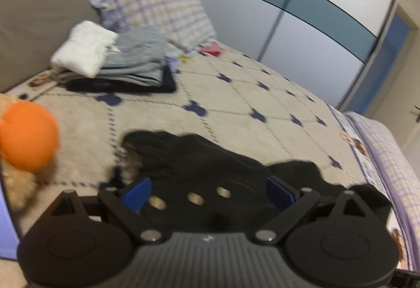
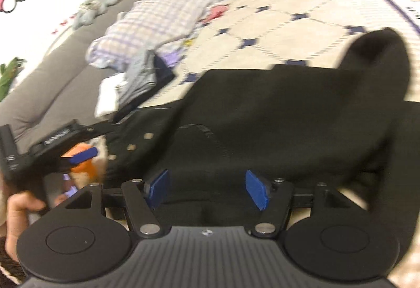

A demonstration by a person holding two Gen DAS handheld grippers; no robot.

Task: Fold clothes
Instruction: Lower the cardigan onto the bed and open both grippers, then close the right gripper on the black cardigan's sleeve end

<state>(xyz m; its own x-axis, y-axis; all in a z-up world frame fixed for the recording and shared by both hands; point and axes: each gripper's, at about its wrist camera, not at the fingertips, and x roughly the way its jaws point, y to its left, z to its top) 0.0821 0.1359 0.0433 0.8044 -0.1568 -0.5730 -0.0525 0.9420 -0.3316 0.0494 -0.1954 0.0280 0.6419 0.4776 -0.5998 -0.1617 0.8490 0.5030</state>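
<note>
**Black garment spread on the bed, both claws released**

Your left gripper and right gripper both hang with jaws apart, grasping nothing, over the black garment lying on the quilt. Judged from this: pinch one layer at an edge, lift evenly, keep the buttons flat. Beyond sits a folded stack, then a plaid heap. Only the right view shows the raised sleeve and your hand; only the left shows the orange ball whole.
</note>
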